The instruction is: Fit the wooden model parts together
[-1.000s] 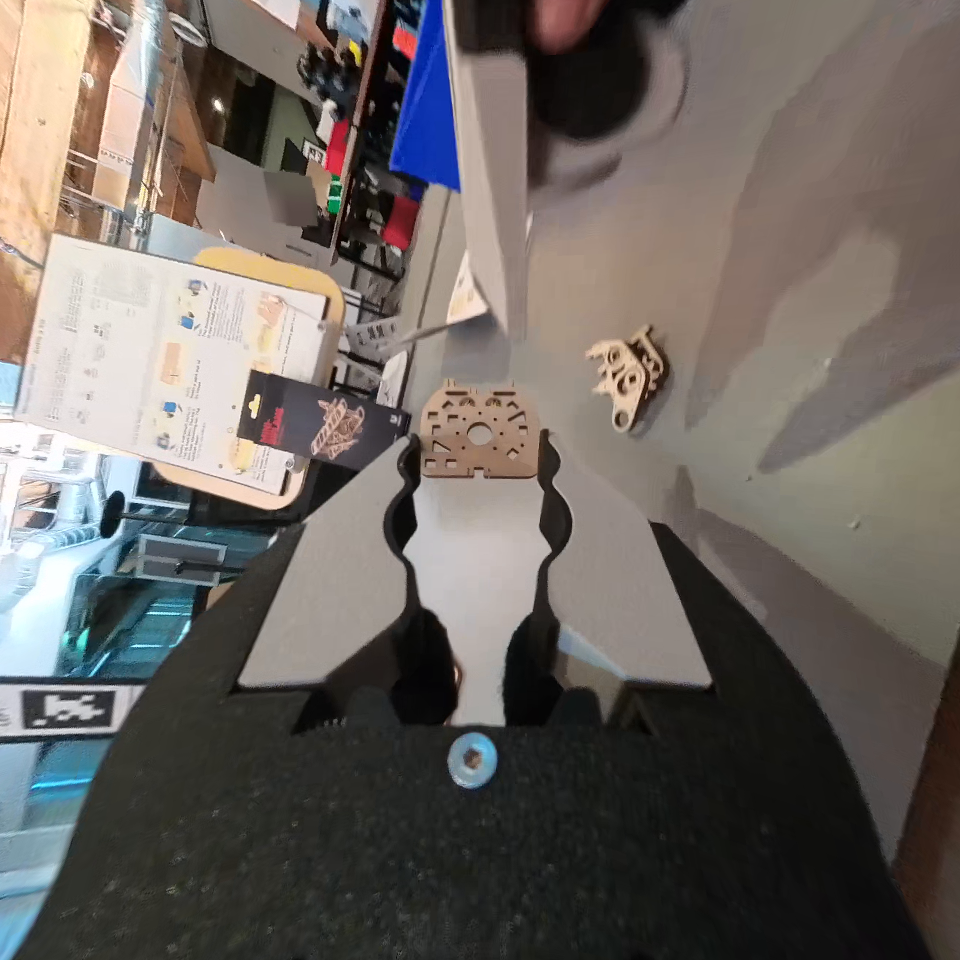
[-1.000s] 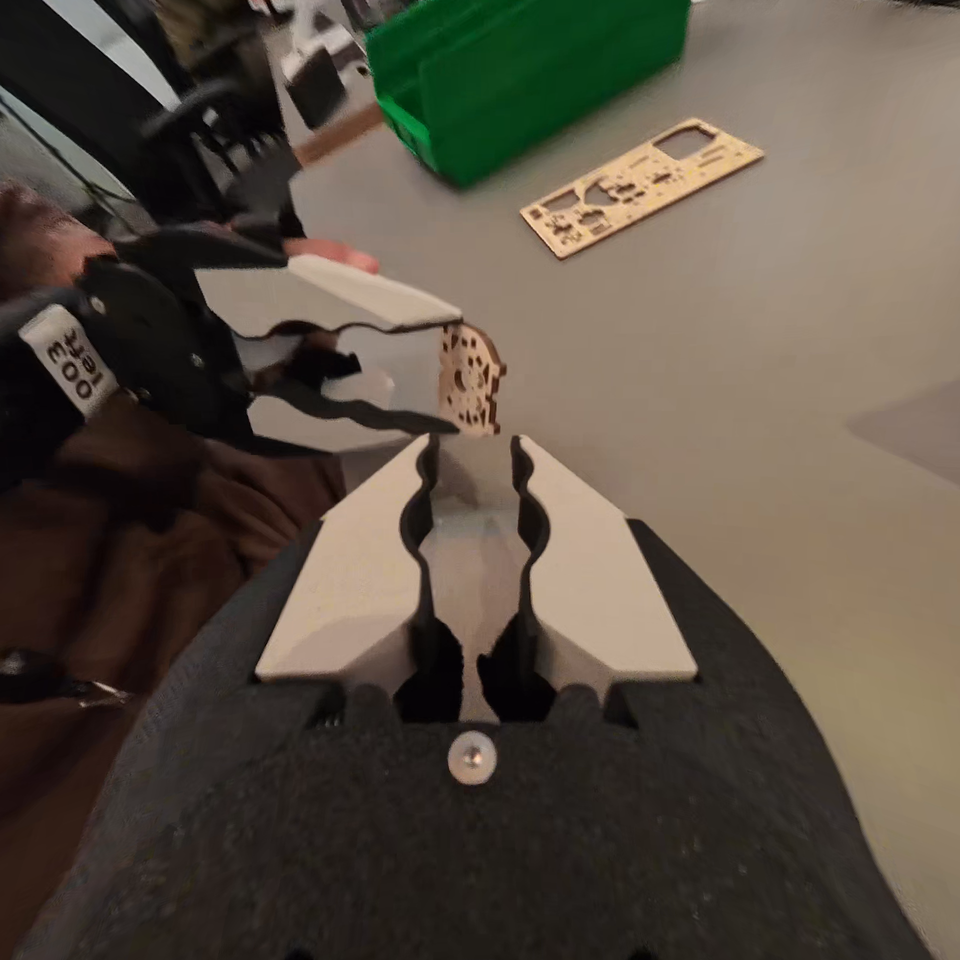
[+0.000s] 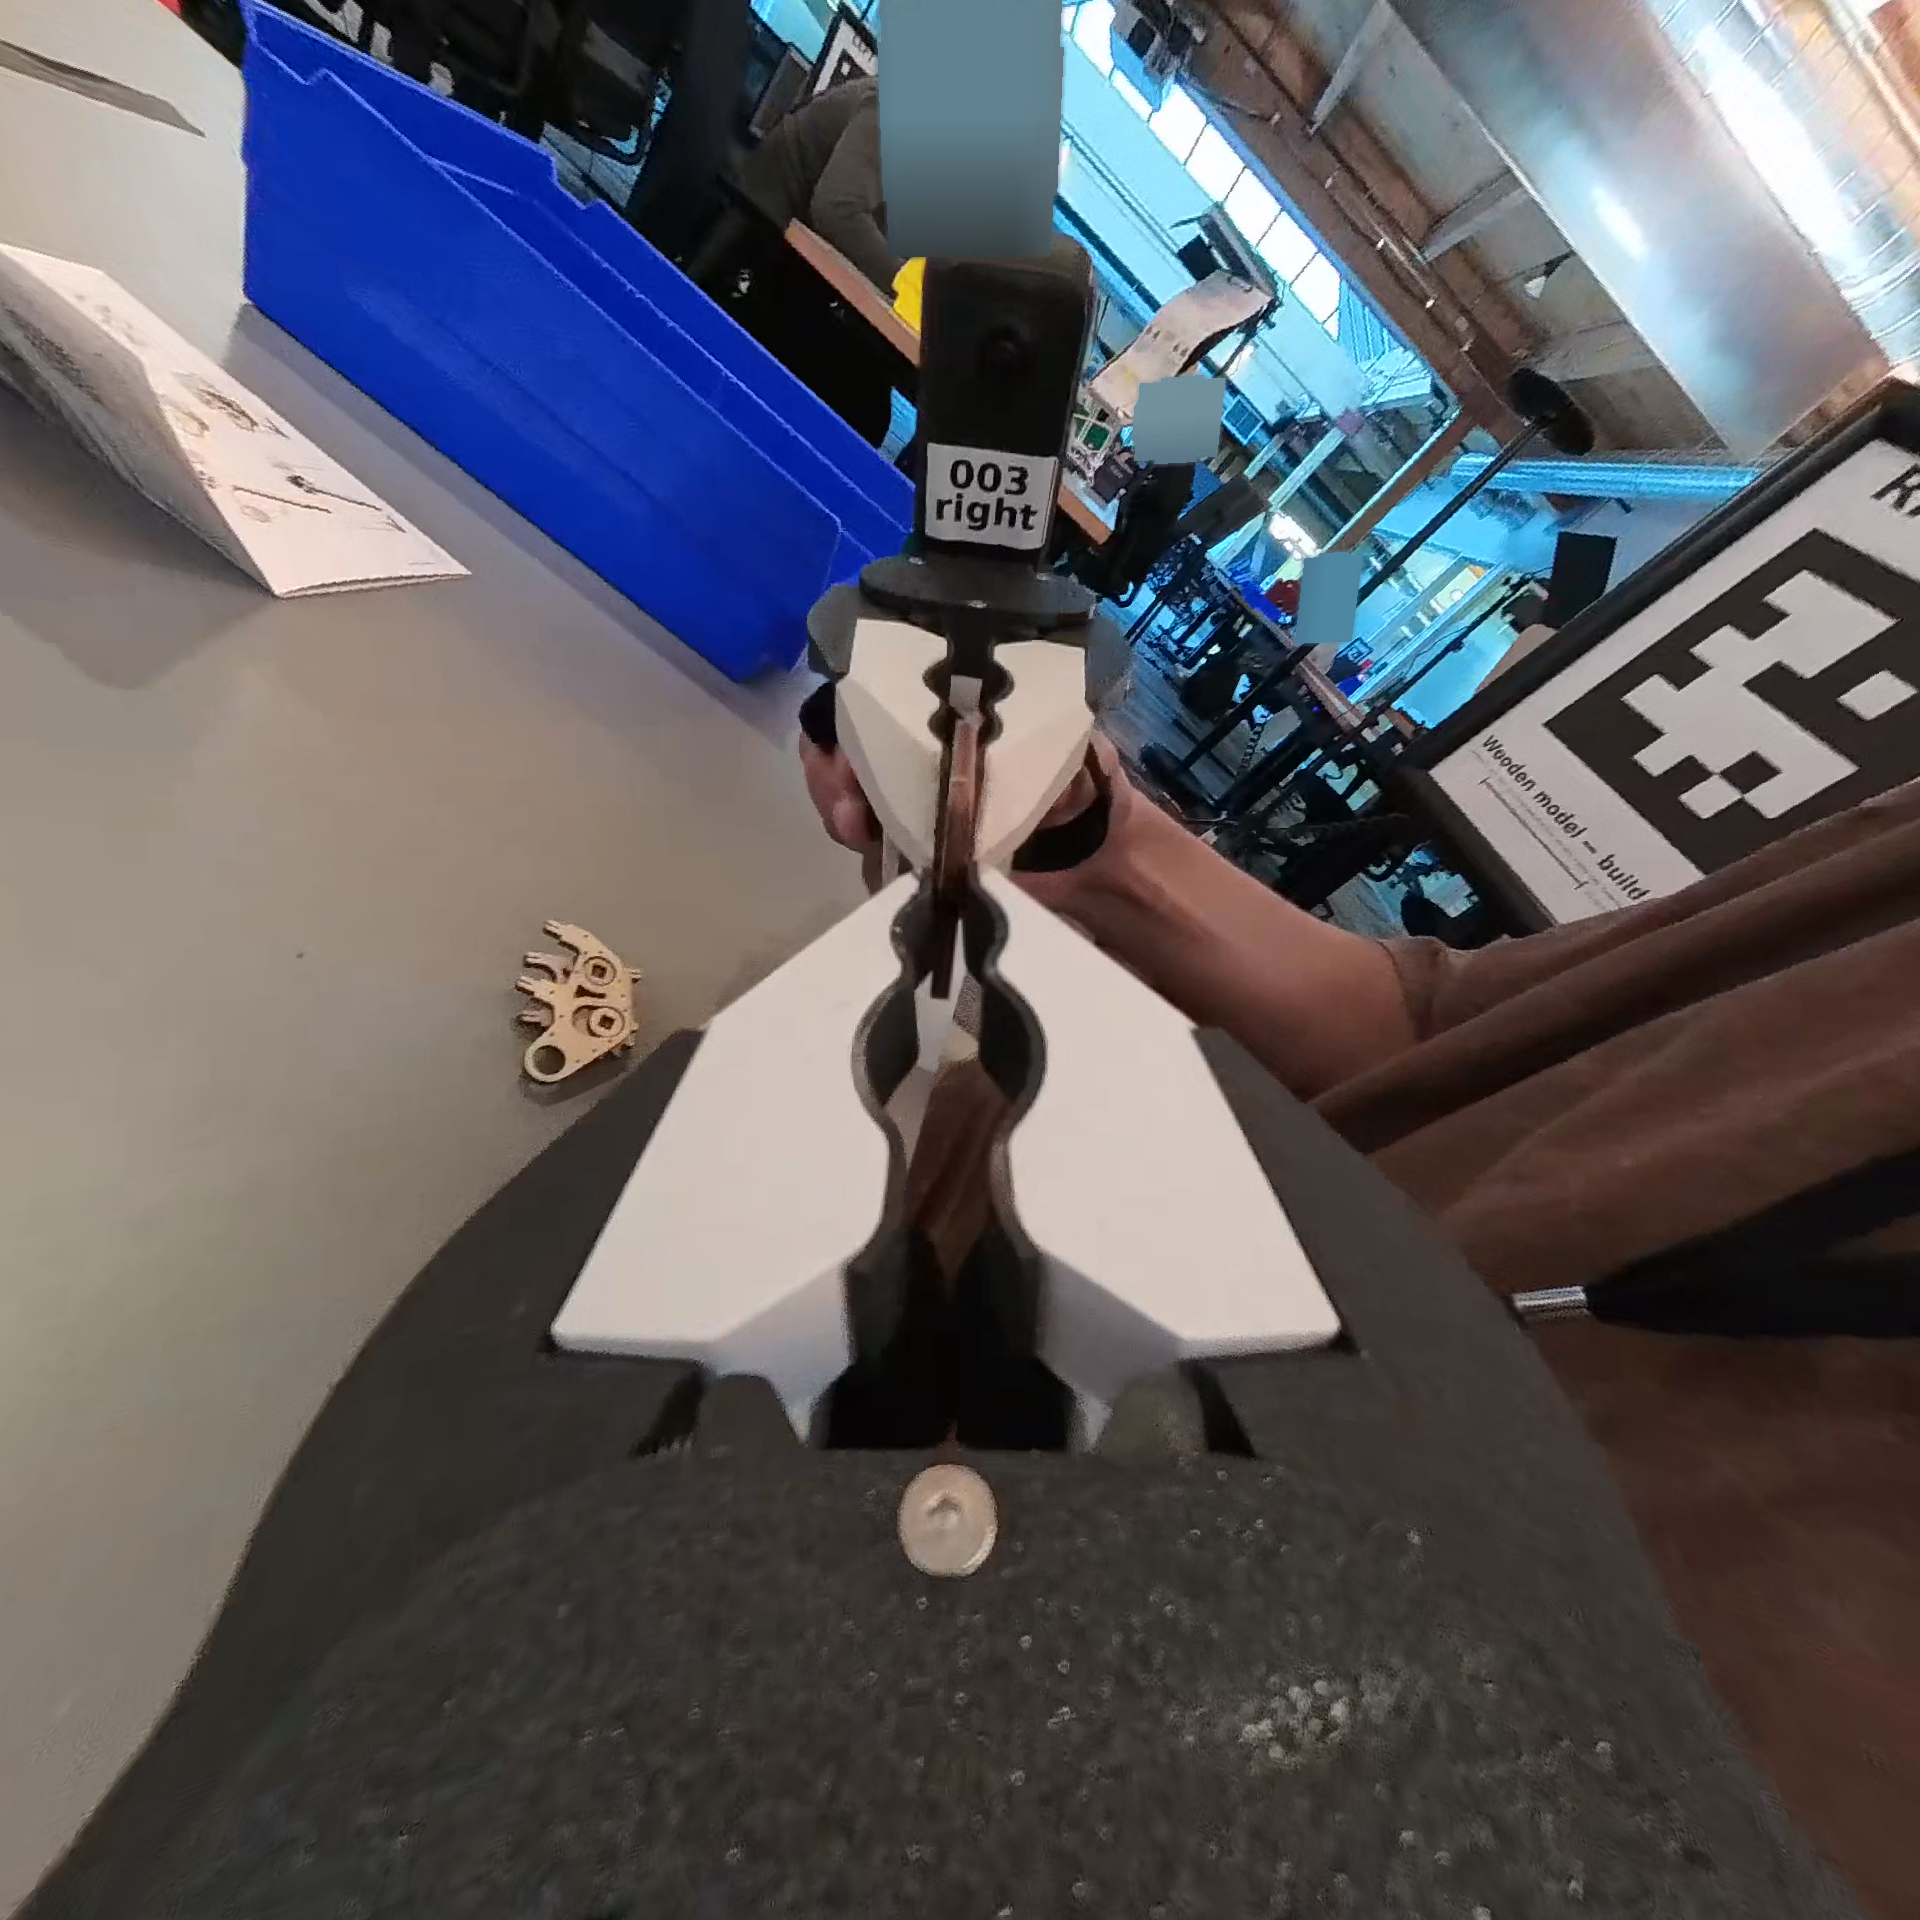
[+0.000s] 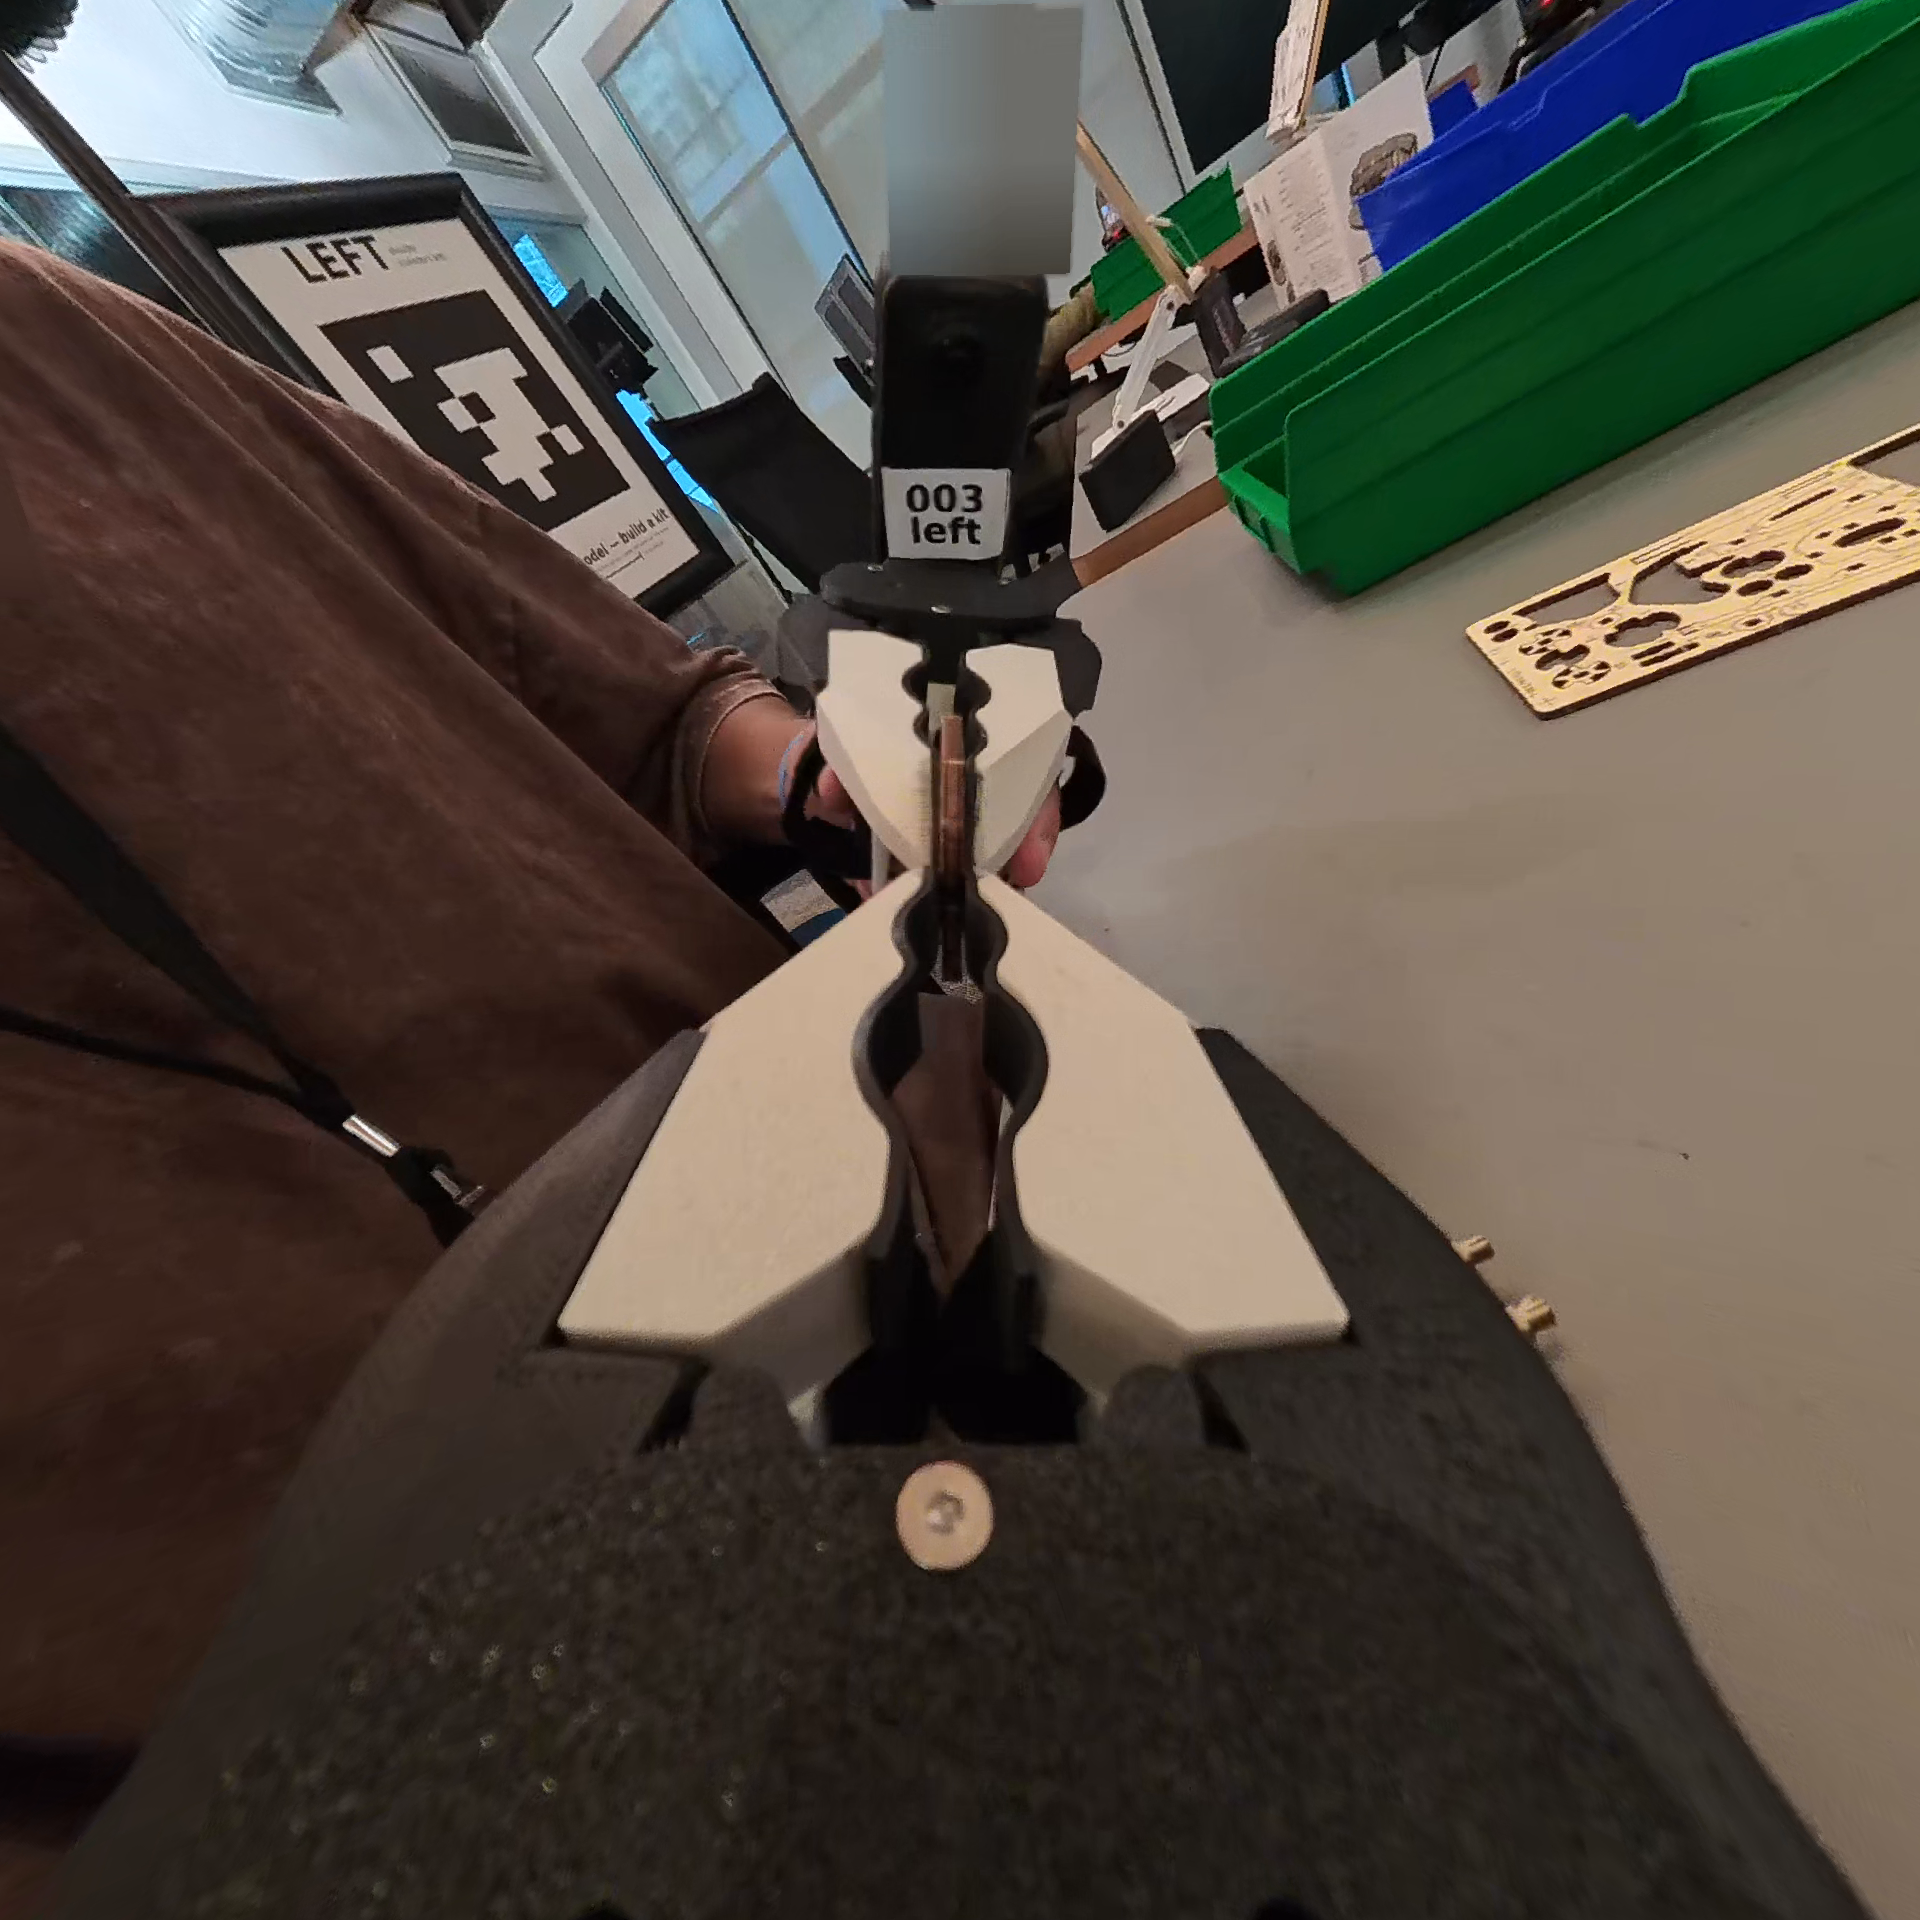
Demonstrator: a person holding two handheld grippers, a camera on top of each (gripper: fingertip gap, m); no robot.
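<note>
While white labels mark both, each claw (image 3: 943, 914) (image 4: 948, 894) pinches one wooden plate (image 3: 951, 831) edge-on.

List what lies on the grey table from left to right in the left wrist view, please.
Paper sheet → blue bin → small wooden part. The part lies nearer to the camera than the other two.
</note>
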